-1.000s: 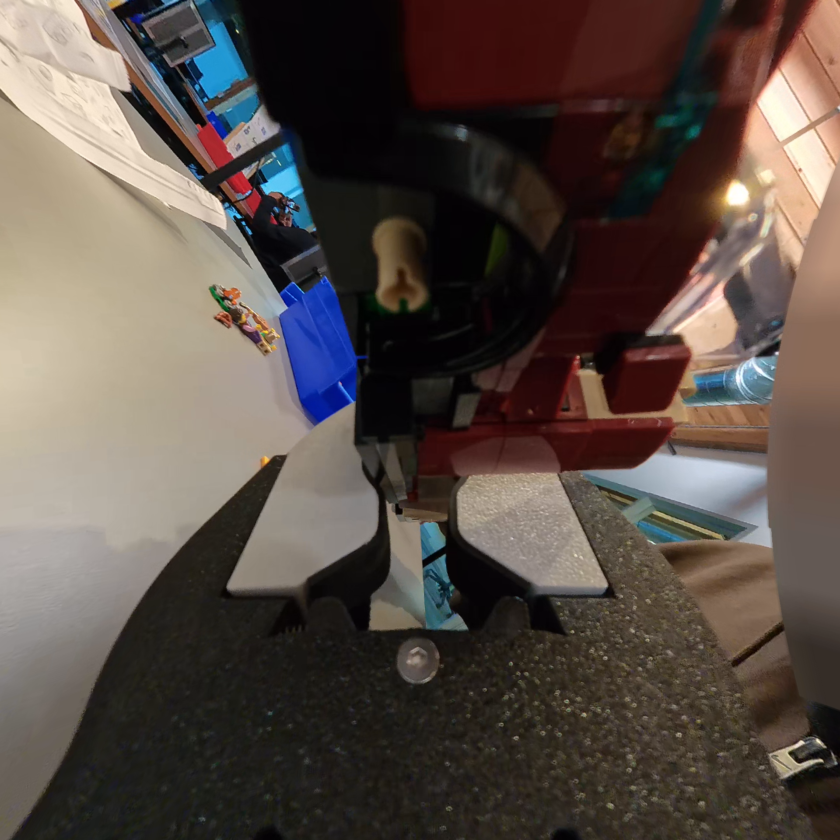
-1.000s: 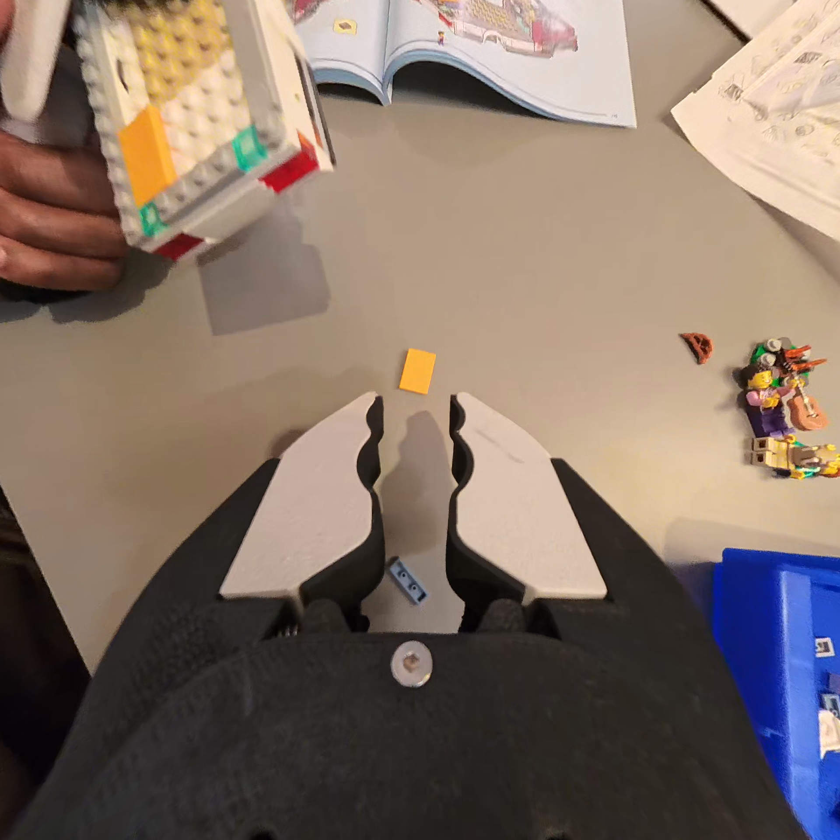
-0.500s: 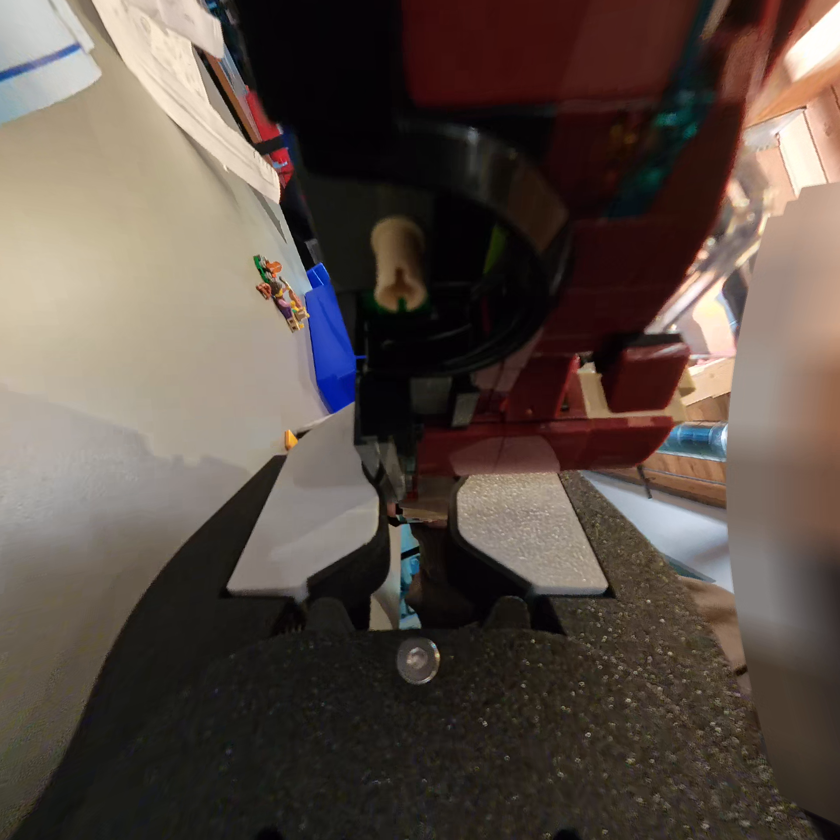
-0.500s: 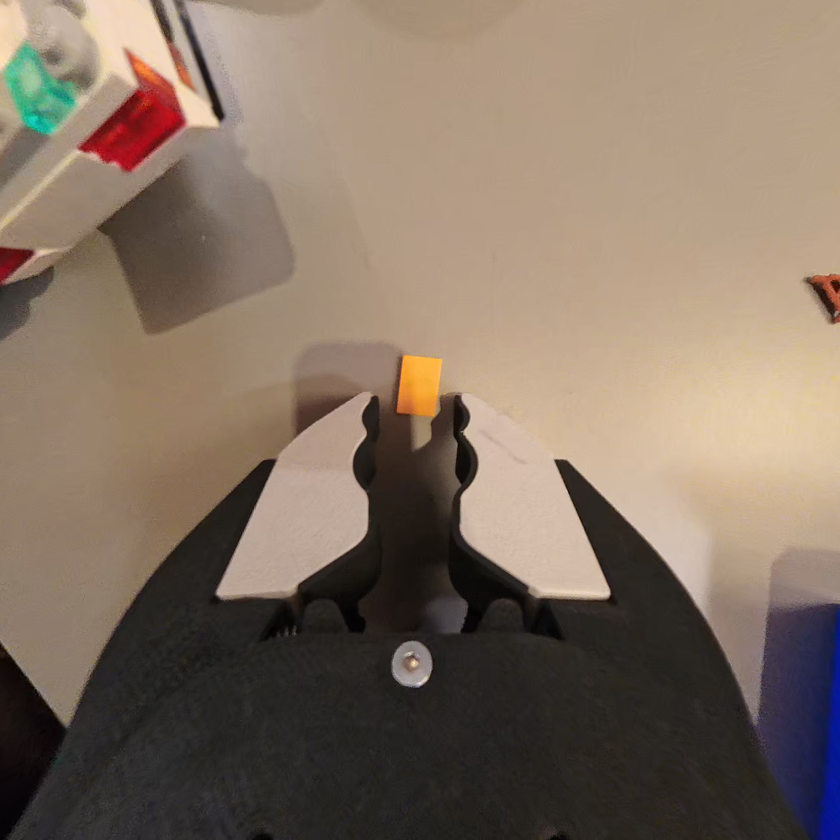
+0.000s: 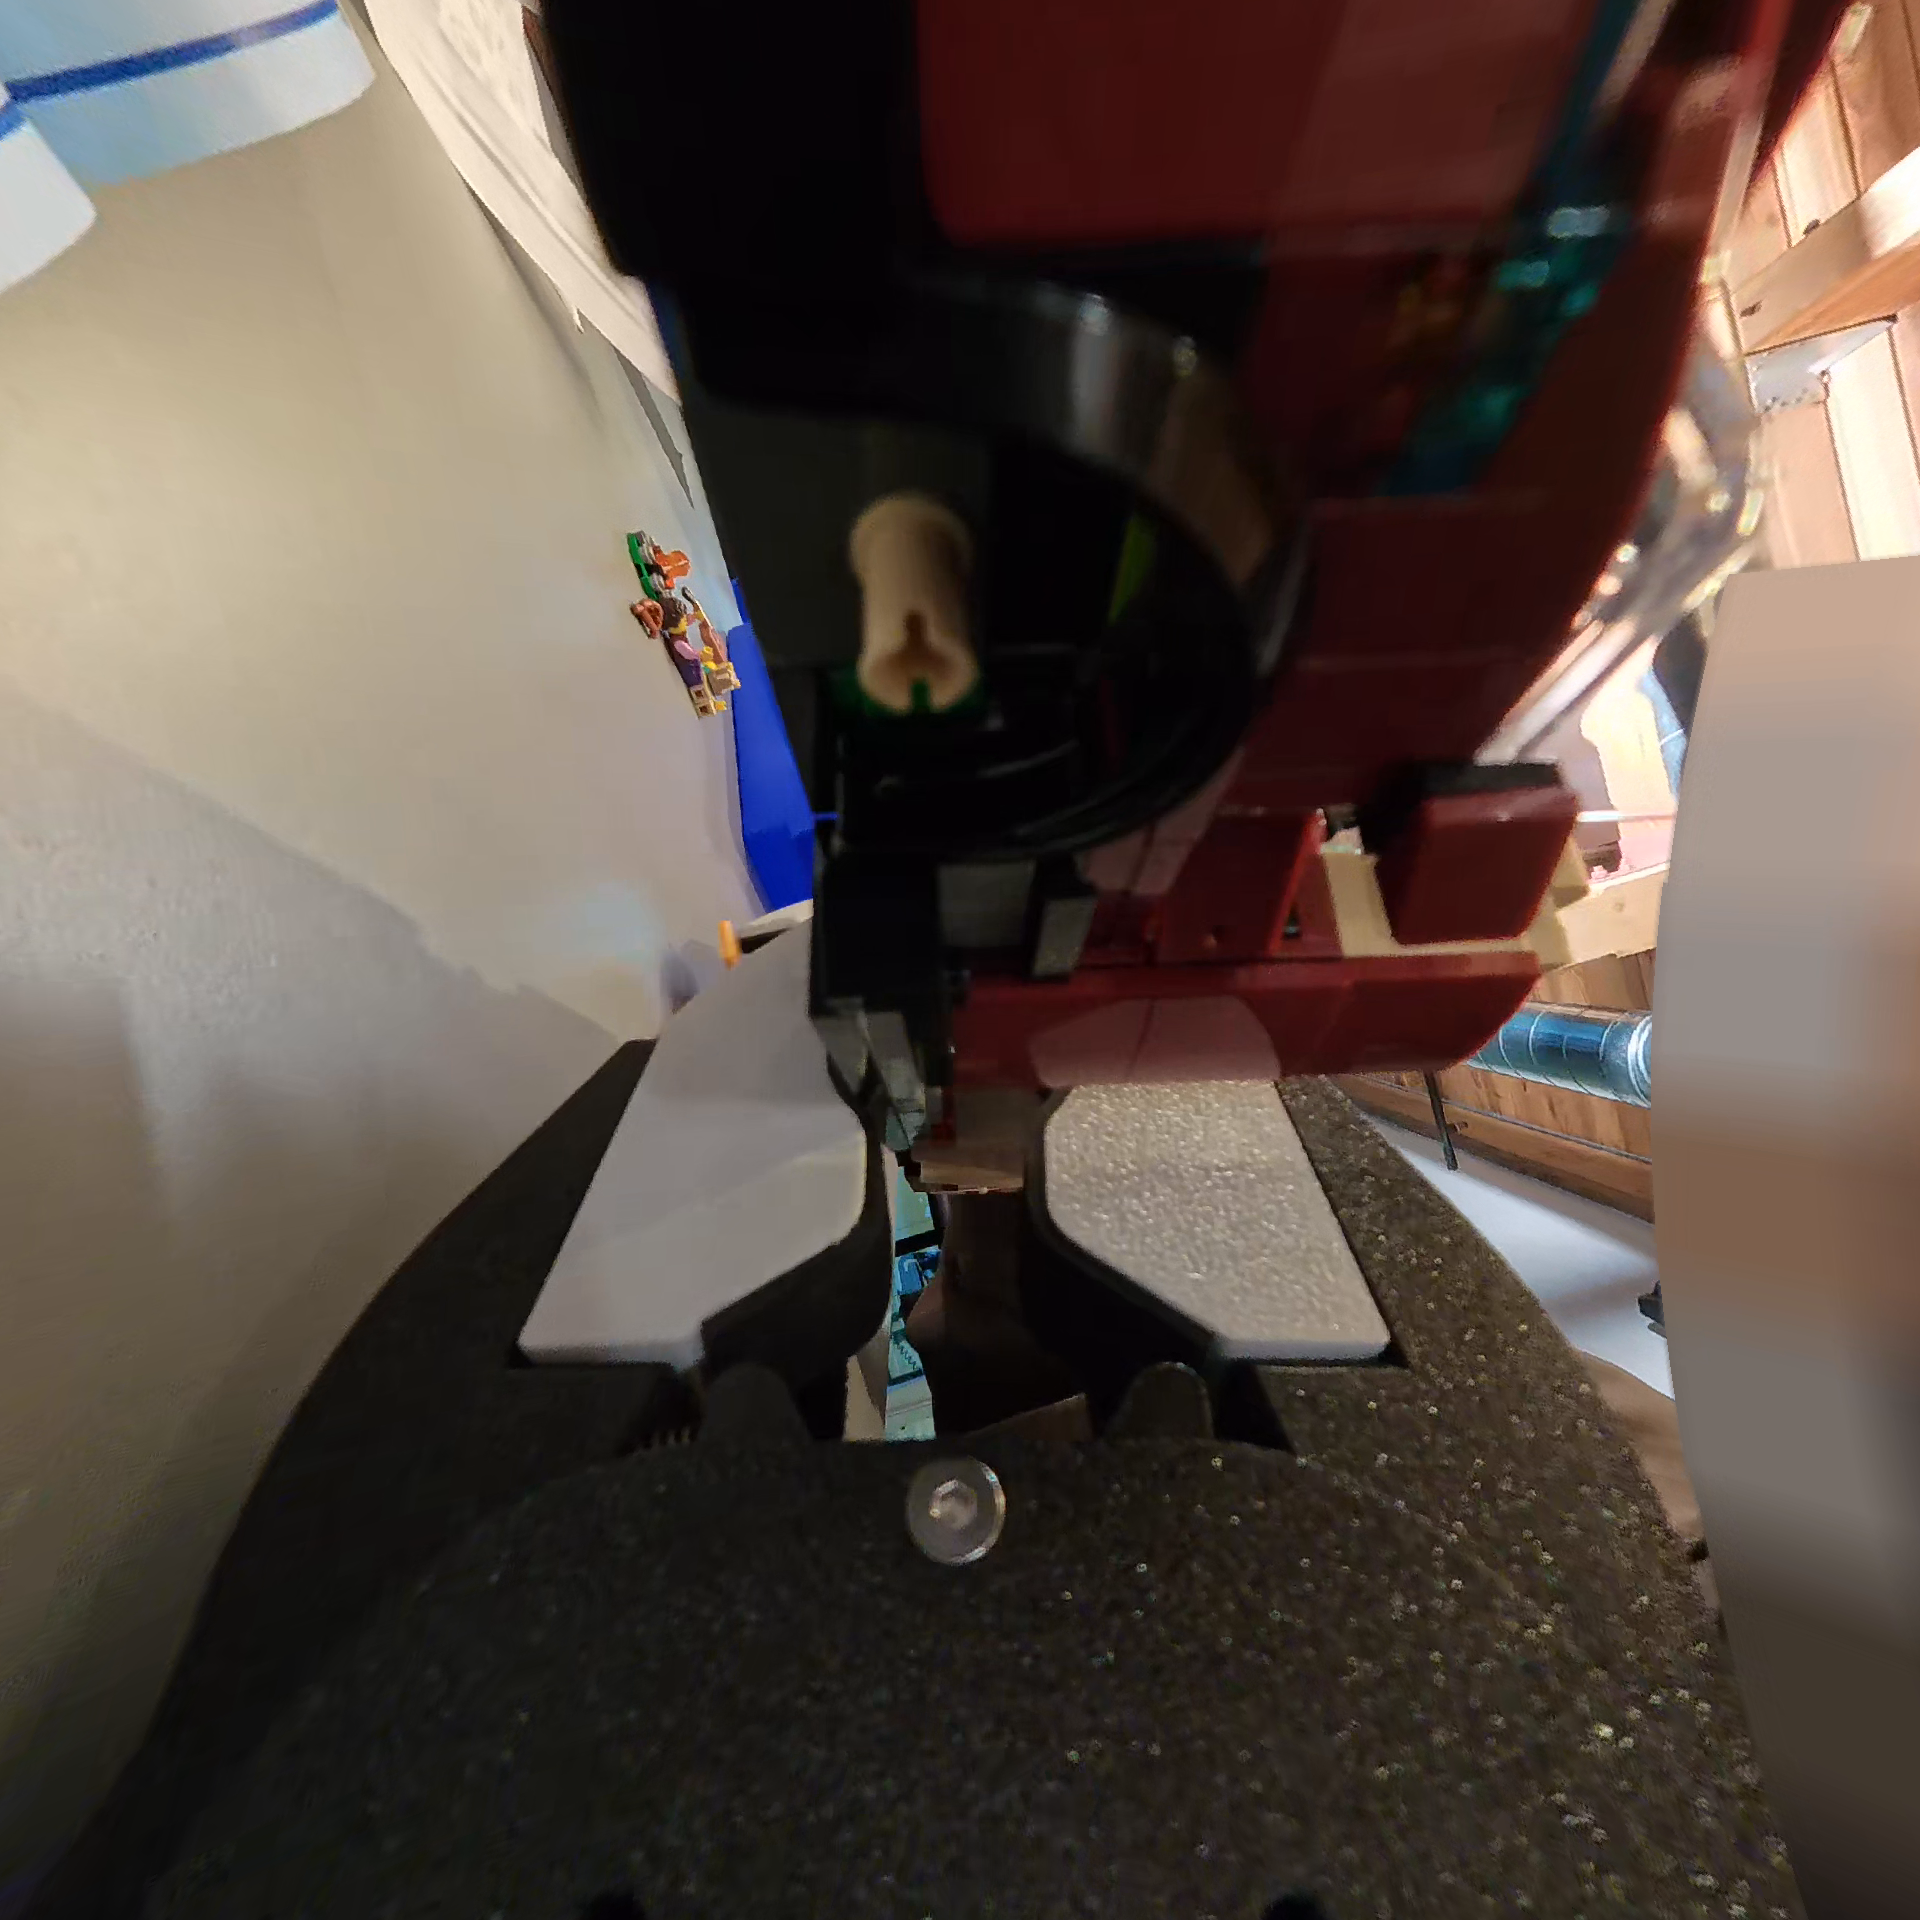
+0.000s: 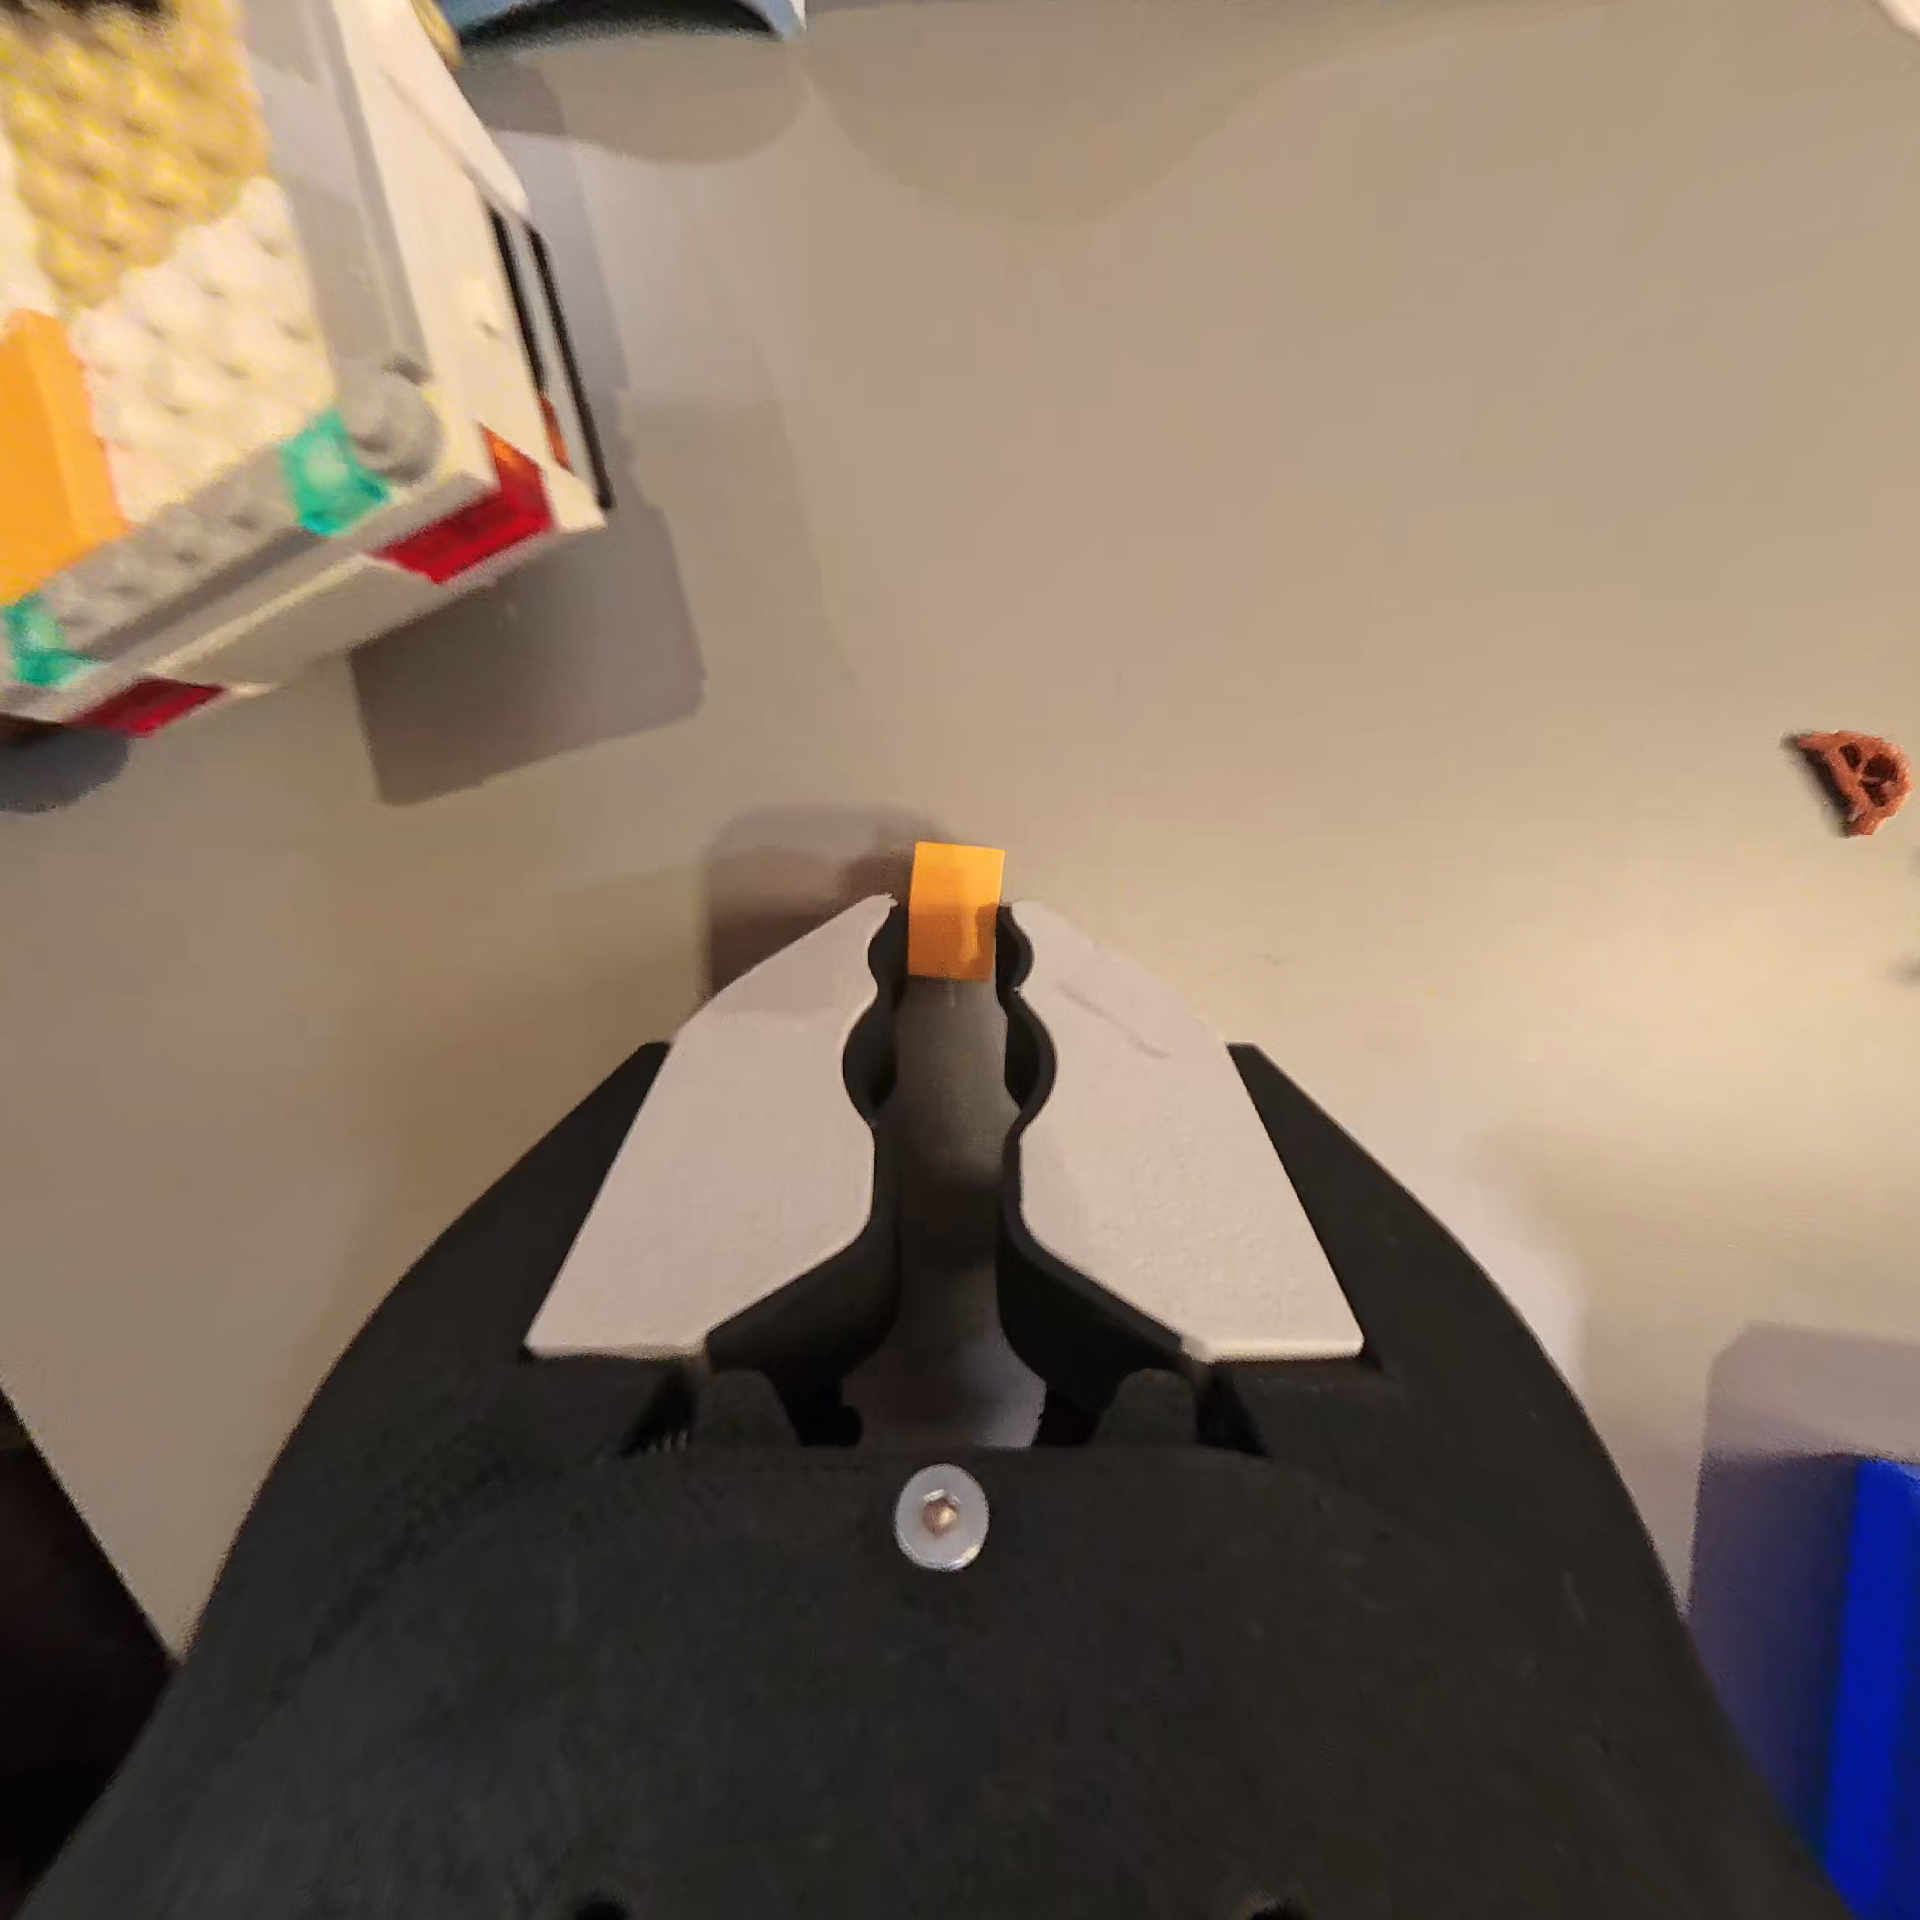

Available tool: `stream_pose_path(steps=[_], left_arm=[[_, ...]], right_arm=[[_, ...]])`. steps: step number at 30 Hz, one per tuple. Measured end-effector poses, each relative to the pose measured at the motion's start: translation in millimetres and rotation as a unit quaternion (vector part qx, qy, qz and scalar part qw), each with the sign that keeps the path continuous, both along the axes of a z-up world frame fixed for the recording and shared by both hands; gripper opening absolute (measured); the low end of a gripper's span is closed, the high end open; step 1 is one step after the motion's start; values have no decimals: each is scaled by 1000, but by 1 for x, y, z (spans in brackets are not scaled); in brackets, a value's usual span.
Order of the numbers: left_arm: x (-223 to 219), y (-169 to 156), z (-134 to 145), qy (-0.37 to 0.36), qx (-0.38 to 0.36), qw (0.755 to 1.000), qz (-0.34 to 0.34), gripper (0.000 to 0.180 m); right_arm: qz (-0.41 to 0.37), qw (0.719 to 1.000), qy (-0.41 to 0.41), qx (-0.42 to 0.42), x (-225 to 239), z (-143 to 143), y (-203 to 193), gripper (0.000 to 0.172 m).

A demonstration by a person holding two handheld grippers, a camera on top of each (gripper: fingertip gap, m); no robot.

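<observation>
A pale grey bench (image 6: 1299, 468) carries everything here, with wooden wall panelling (image 5: 1849, 156) and a silvery duct (image 5: 1558, 1049) visible beyond its edge in the left wrist view. Sheets of paper (image 5: 499, 135) lie at the far end.

A blue bin (image 6: 1870, 1662) stands at the bench's right side, just beside the right tongs' black body; its contents are out of sight. The same blue bin (image 5: 774, 790) shows edge-on in the left wrist view, with a cluster of small toy figures (image 5: 681, 634) lying on the bench just beside it. A small brown piece (image 6: 1860, 779) lies alone on the bench, well apart from the right tongs.

The right tongs (image 6: 951, 914) are down at the bench with a small orange tile (image 6: 954, 904) between the fingertips; the tips have drawn in against its two sides, and its far end pokes out past them.

The left tongs (image 5: 945, 1049) are clamped on the edge of a large brick-built model (image 5: 1247, 623), dark red and black, with a tan pin (image 5: 912, 613) sticking out of it. The model fills the upper view and hides the fingertips. In the right wrist view the same model (image 6: 260, 416) hangs above the bench at upper left, showing white and grey studded plates with orange, teal and red pieces, well apart from the orange tile.
</observation>
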State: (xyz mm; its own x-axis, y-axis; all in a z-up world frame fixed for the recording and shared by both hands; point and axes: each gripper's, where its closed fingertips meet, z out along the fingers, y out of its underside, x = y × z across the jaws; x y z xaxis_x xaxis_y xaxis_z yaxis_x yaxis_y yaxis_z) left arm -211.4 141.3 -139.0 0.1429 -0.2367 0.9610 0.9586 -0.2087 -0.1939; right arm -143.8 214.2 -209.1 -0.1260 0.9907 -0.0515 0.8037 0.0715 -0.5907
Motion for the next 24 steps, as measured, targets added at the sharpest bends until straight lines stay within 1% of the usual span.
stream_pose_path(steps=[3, 7, 10, 13, 18, 24], left_arm=[[-2, 1, -1, 0, -3, 1000, 6, 24], [-4, 1, -3, -1, -11, 1000, 15, 24], [-4, 1, -4, 3, -13, 1000, 17, 24], [-4, 1, -4, 6, -16, 1000, 19, 24], [-4, 1, -4, 8, -16, 1000, 21, 24], [-3, 1, -4, 9, -17, 1000, 20, 24]], right_arm=[[13, 999, 38, -16, -4, 27, -8, 16], [63, 993, 85, -42, -11, 70, -38, 16], [100, 989, 100, -40, -19, 84, -62, 16], [117, 987, 104, -41, -27, 86, -77, 16], [107, 990, 89, -13, -34, 75, -74, 16], [110, 989, 95, -7, -35, 75, -76, 19]])
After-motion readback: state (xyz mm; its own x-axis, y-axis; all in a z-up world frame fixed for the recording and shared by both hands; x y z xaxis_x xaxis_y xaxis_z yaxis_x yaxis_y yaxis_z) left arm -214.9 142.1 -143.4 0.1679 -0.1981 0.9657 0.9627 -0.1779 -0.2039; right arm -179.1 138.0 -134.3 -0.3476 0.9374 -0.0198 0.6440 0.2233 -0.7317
